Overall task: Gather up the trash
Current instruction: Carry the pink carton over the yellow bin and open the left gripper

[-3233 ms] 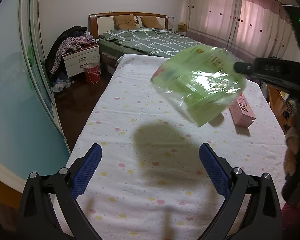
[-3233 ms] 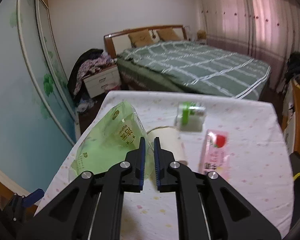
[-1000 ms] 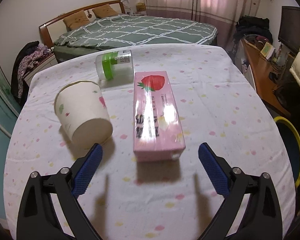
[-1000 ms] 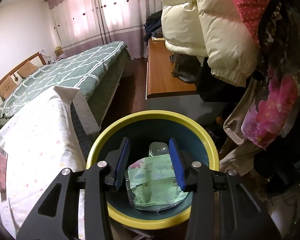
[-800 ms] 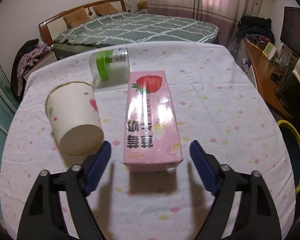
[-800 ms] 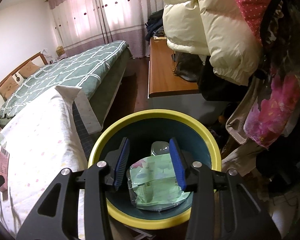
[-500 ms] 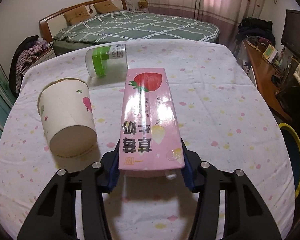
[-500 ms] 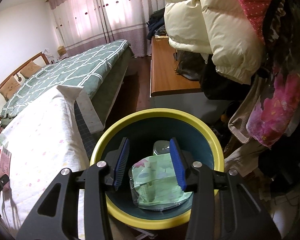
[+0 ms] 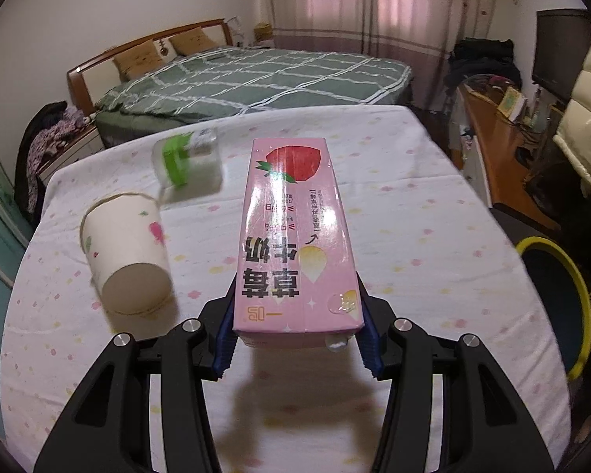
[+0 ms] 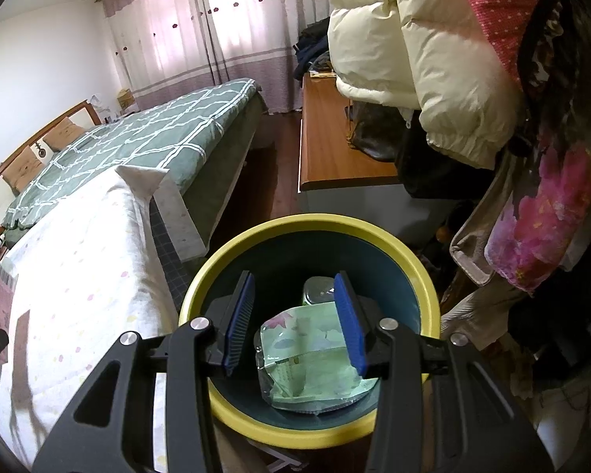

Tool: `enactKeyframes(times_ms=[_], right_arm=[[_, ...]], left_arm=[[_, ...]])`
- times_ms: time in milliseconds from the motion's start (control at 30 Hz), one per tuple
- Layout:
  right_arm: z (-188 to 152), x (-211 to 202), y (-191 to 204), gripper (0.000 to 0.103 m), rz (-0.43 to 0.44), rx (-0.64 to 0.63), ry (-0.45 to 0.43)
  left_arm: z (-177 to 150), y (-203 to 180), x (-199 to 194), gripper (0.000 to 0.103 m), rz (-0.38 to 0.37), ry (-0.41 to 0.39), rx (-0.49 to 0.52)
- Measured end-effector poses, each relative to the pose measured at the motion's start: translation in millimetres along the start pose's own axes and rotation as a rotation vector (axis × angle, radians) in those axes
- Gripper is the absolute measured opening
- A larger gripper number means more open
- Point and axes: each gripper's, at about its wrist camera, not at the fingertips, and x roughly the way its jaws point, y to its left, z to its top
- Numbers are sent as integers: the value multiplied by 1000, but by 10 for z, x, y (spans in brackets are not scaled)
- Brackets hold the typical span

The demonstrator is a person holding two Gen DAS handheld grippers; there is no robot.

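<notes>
The left gripper (image 9: 295, 333) is clamping its blue pads on the near end of the pink strawberry milk carton (image 9: 294, 236), holding it above the dotted white tablecloth (image 9: 413, 236). Beside it are lying a white paper cup (image 9: 128, 254) and a green-lidded clear jar (image 9: 187, 163). The right gripper (image 10: 293, 323) is hanging with jaws apart over the yellow-rimmed blue bin (image 10: 374, 230), where a crumpled green plastic bag (image 10: 313, 362) is lying.

Curtains (image 10: 232, 31) glow with daylight; glare on the pink carton (image 9: 295, 232); edges bend, perhaps blurring.
</notes>
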Motion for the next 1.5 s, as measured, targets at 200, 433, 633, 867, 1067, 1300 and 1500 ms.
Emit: enactKeyframes(times_ms=[200,433,633,867,1067,1300,1500], right_arm=[[9,-36,-175,40,-13,-2,3],[35,-101,-555,40,-36,4,3],[-2,-110,-852,41,-55,5,19],[-22,-108,-1173,41,-73,33,31],[-14,-123,-1394,41,-81,64,33],[-20,-131,-1403,41,-62,70,33],[-38,-116,-1123,43,-24,31,41]], left_arm=[[8,-396,-98,50,-55,-9,59],[10,-989,-137,50,-122,-2,126],[-22,-1572,-138,50,-182,14,196],[-93,-2225,-142,50,-248,35,275],[-155,-2668,-39,58,-289,80,326],[-144,-2631,-171,72,-291,48,309],[-90,-2058,-336,81,-261,14,218]])
